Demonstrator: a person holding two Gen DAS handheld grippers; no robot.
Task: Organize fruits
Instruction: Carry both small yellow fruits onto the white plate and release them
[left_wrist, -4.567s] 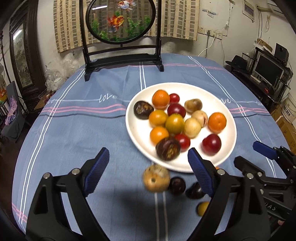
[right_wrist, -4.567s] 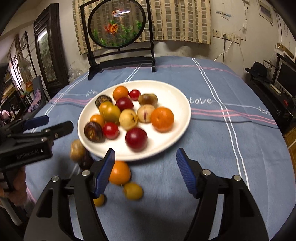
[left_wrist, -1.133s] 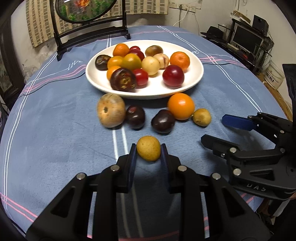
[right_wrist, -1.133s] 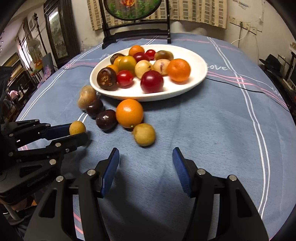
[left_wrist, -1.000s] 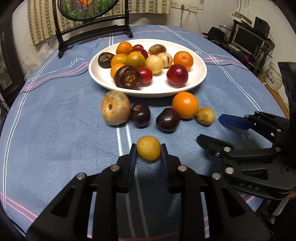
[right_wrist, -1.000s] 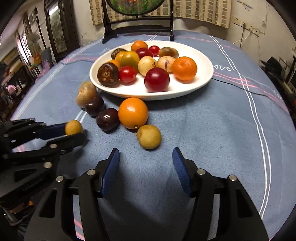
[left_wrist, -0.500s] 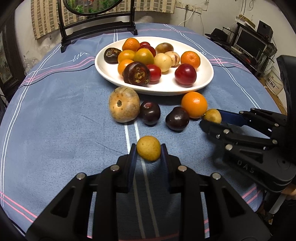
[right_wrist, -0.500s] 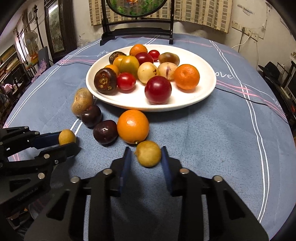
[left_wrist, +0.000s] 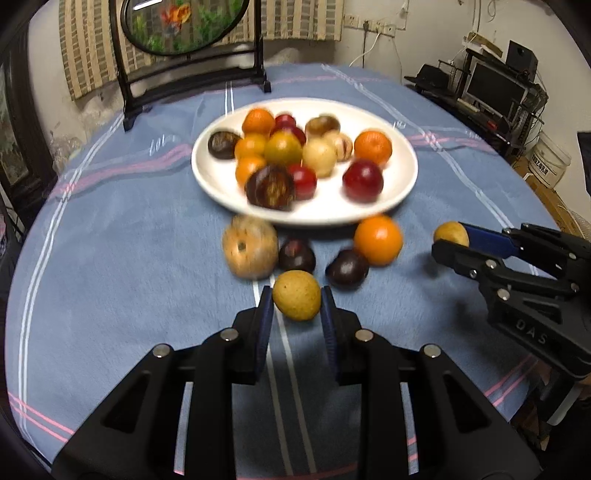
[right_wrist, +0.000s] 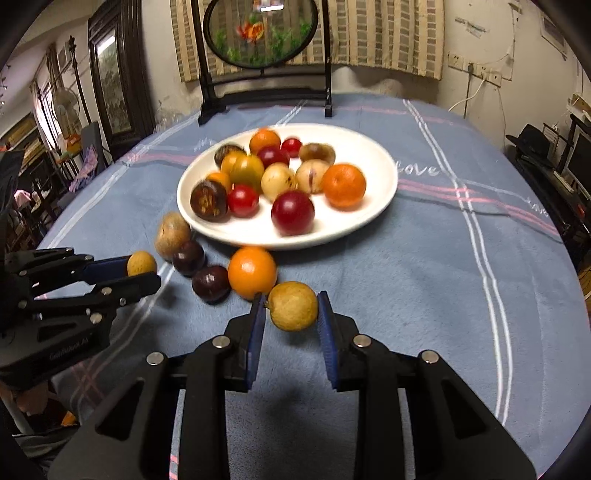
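Note:
A white plate (left_wrist: 214, 181) on the blue tablecloth holds several oranges, red and dark fruits; it also shows in the right wrist view (right_wrist: 380, 192). In front of it lie a tan fruit (left_wrist: 249, 251), two dark plums (left_wrist: 295, 254) (left_wrist: 347, 267) and an orange (left_wrist: 377, 240). My left gripper (left_wrist: 296, 300) is shut on a small yellow fruit (left_wrist: 296, 300), held above the cloth. My right gripper (right_wrist: 291, 306) is shut on another small yellow fruit (right_wrist: 291, 306), also lifted, right of the loose orange (right_wrist: 252, 272).
A black-framed round screen (left_wrist: 184, 26) stands at the table's far edge. Desk with monitors (left_wrist: 495, 88) is off to the right. The right gripper (left_wrist: 452, 240) shows in the left wrist view; the left gripper (right_wrist: 142, 267) shows in the right wrist view.
The right gripper closed on the yellow fruit by the orange and lifted it. Both grippers rose and moved toward the plate with their fruits.

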